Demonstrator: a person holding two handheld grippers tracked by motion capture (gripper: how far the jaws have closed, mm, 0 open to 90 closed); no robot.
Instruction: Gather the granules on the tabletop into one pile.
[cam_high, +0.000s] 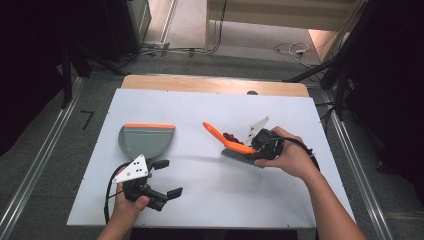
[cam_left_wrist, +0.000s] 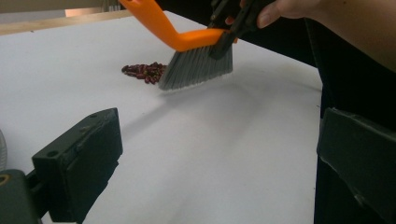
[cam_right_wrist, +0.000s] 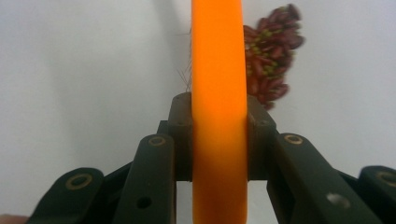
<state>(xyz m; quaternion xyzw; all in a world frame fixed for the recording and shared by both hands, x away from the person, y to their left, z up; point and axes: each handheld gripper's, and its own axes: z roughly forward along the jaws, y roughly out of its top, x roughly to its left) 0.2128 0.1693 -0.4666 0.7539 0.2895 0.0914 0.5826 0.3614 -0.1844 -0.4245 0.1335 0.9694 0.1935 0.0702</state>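
Note:
An orange-handled brush (cam_high: 231, 142) with grey bristles (cam_left_wrist: 198, 67) hangs just above the white table, and my right gripper (cam_high: 258, 145) is shut on its orange back (cam_right_wrist: 218, 121). A small heap of dark red beans (cam_high: 232, 137) lies on the table beside the bristles (cam_left_wrist: 144, 72), seen past the handle in the right gripper view (cam_right_wrist: 271, 60). A grey dustpan (cam_high: 146, 139) with an orange edge rests at the left. My left gripper (cam_high: 168, 178) sits open near the front edge, below the dustpan, with nothing between its jaws (cam_left_wrist: 205, 158).
The white table top (cam_high: 210, 190) ends at a wooden strip (cam_high: 215, 84) along the far side. Cables lie on the floor beyond it. Metal rails run along both sides of the table.

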